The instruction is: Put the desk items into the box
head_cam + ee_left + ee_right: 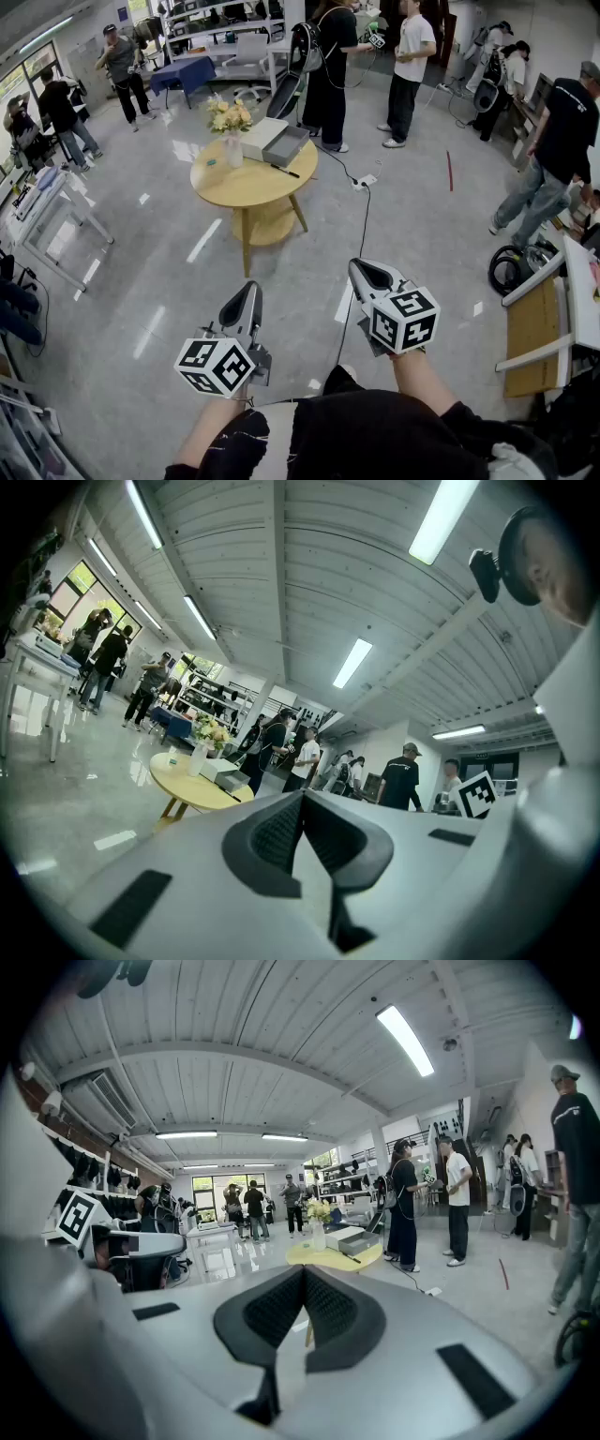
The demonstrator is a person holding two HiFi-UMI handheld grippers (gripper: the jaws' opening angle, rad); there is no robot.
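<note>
A round yellow table [246, 186] stands a few steps ahead. On it are an open grey box [285, 145] with its white lid [259, 137] beside it, a white vase of flowers [231, 129], a black pen [285, 171] and a small teal item [210, 161]. My left gripper [249, 291] and right gripper [362, 269] are held low in front of me, far short of the table. Both are shut with nothing in them. The left gripper view shows the table [190, 787] and box [223, 776] beyond its shut gripper [302, 799]. The right gripper view shows the table [330, 1257] past its shut gripper [305, 1274].
Several people stand around the room, two just behind the table [330, 70]. A cable [361, 202] and a power strip [363, 181] lie on the floor right of the table. White desks [42, 211] stand at the left, a bench and a hose coil [517, 265] at the right.
</note>
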